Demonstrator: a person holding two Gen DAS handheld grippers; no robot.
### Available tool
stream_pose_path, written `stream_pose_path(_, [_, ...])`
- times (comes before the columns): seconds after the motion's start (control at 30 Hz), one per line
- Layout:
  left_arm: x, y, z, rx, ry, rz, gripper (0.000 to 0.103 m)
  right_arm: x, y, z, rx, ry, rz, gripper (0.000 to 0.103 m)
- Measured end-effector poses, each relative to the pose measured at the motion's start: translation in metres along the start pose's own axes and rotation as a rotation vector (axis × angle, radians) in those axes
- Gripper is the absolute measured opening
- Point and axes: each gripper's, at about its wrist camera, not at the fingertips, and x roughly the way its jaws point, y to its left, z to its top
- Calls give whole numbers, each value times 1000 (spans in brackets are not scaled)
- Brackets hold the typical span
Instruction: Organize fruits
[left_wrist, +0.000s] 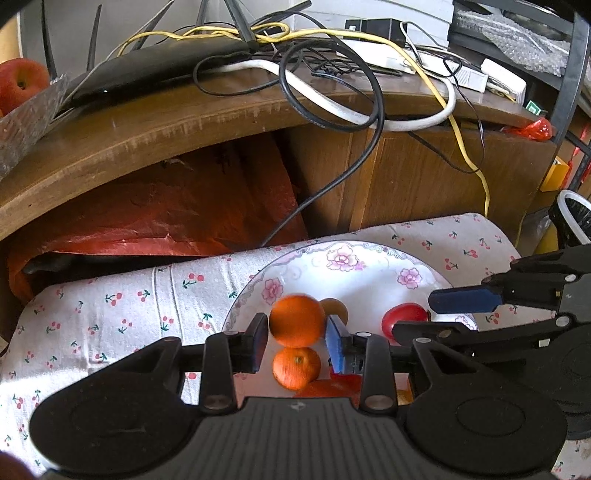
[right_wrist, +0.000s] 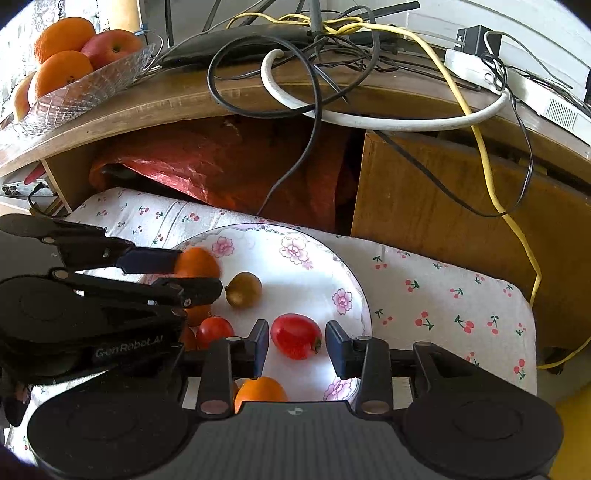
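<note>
Orange fruit (left_wrist: 296, 320) gripped between our left tool (left_wrist: 295, 341) pads, above the plate (left_wrist: 369, 258) | red tomato (right_wrist: 295, 336) dead ahead between our right tool (right_wrist: 296, 345), open wide | right nearer.

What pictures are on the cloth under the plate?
Little red cherries with green stems on the white cloth, seen best from the right wrist view.

Ahead stands a worn wooden cabinet (right_wrist: 443, 206), its curved top (left_wrist: 155, 125) strewn with tangled cables (right_wrist: 332, 74) and a white power strip (right_wrist: 517, 85); a red plastic bag (left_wrist: 177, 206) fills its open shelf, daylight glaring off the pale wall (right_wrist: 498, 18) behind
</note>
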Motion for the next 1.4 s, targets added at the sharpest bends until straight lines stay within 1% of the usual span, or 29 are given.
stream_pose_path(0.13, [-4, 2, 2, -8, -12, -1, 43, -1, 1, 0, 0, -1, 3, 32])
stream_pose_path(0.2, [-6, 4, 2, -13, -16, -2, 47, -1, 2, 0, -5, -1, 4, 34])
stream_pose_path(0.3, [-8, 4, 2, -12, -17, 4, 47, -2, 4, -1, -11, -1, 1, 35])
stream_pose_path(0.57, [-19, 7, -3, -14, -16, 53, 47, -14, 2, -1, 3, -9, -18, 35])
stream_pose_path(0.7, [-25, 9, -7, -16, -8, 89, 47, -18, 1, -4, 14, 2, -34, 35])
stream_pose_path(0.83, [-31, 9, -14, -18, 1, 106, 47, -25, 4, -5, 24, 6, -35, 35])
stream_pose_path(1.0, [-41, 2, -20, -14, 9, 106, 48, -35, 14, -7, 21, 3, -32, 35])
stream_pose_path(1.23, [-64, -6, -30, -21, 2, 105, 53, -54, 22, -16, 36, -1, -45, 35])
stream_pose_path(1.3, [-71, -7, -33, -28, -5, 107, 56, -61, 25, -20, 34, 0, -49, 35])
stream_pose_path(1.4, [-80, -8, -38, -35, -12, 111, 57, -68, 27, -25, 33, 3, -57, 35])
